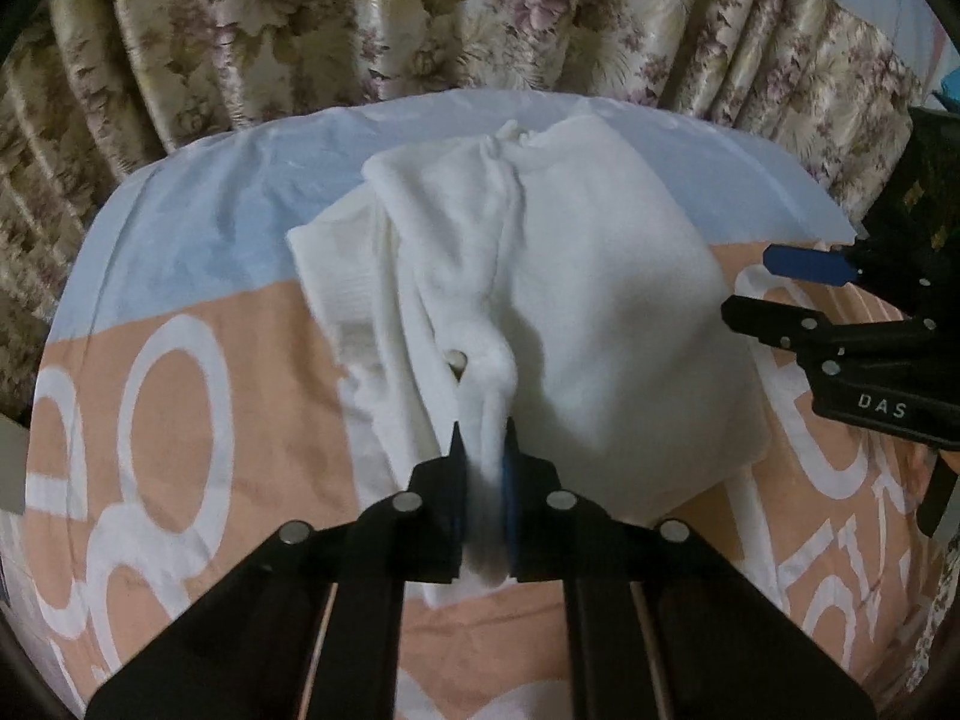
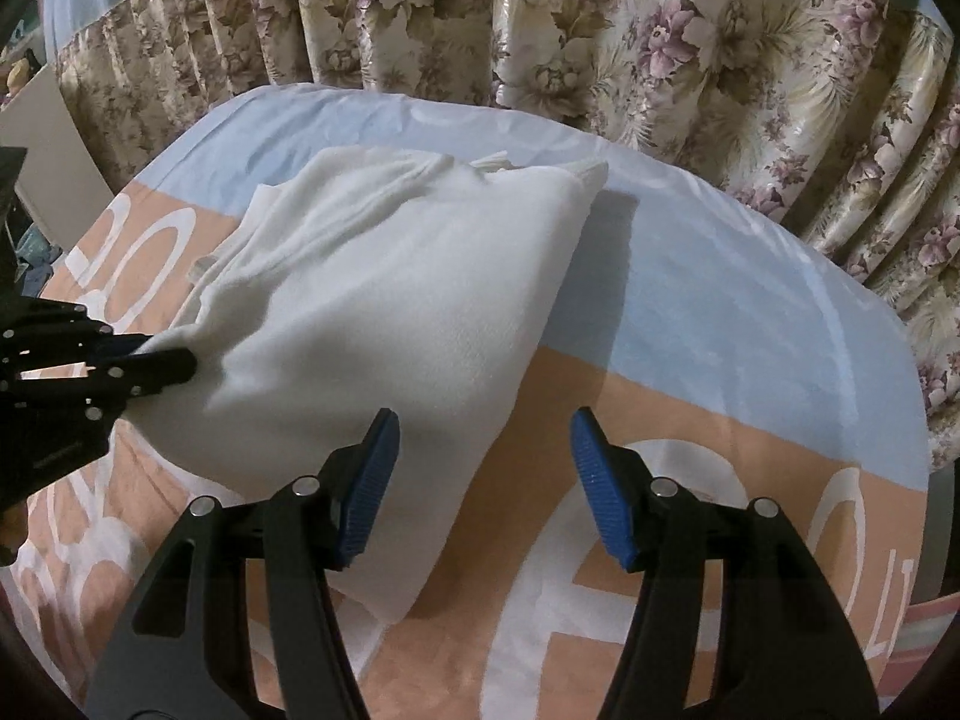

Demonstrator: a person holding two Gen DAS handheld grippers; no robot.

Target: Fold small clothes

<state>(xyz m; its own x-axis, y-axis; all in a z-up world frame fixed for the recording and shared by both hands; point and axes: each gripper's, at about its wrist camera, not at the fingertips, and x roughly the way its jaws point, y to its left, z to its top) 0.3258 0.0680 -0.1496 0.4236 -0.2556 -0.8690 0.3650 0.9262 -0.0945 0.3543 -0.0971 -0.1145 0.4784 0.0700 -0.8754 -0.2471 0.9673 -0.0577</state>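
A small white fleece garment (image 1: 576, 300) lies on the sheet-covered surface, its near edge lifted. My left gripper (image 1: 485, 450) is shut on a bunched fold of that near edge and holds it up. In the right wrist view the garment (image 2: 384, 312) hangs from the left gripper (image 2: 162, 369) at the left. My right gripper (image 2: 483, 450) is open and empty, its blue pads (image 2: 372, 480) spread just right of the garment's near corner. It also shows at the right in the left wrist view (image 1: 774, 288).
The surface is covered by a sheet, peach with white letters (image 1: 180, 420) near me and light blue (image 2: 720, 312) farther away. Floral curtains (image 1: 420, 18) hang close behind its far edge. A pale board (image 2: 54, 162) stands at the far left.
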